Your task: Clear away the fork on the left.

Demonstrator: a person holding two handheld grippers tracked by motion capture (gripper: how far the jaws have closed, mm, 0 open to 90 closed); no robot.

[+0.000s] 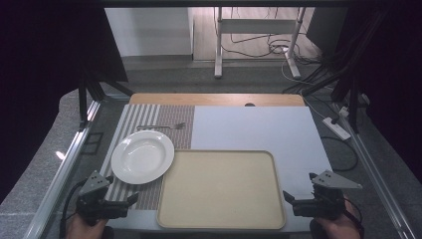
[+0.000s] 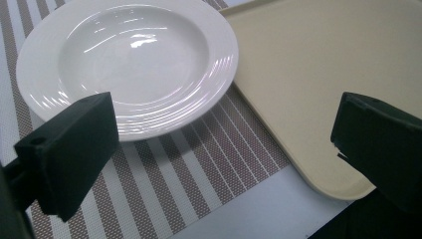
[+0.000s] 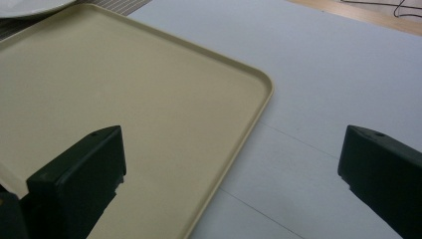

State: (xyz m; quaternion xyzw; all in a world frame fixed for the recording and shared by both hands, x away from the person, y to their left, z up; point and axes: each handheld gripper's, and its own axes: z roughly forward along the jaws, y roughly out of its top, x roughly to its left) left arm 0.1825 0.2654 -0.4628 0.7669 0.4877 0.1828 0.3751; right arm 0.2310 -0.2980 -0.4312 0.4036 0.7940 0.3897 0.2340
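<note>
Plate [image 1: 143,156] and tray [image 1: 221,189] seemingly bear no writing.

High view: fixed above the near edge, facing forward and down over the whole surface [image 1: 259,129] | left gripper view: low, close, facing plate [image 2: 129,59] and tray [image 2: 308,74] corner | right gripper view: low, close, across tray | shared: tray, plate.
</note>
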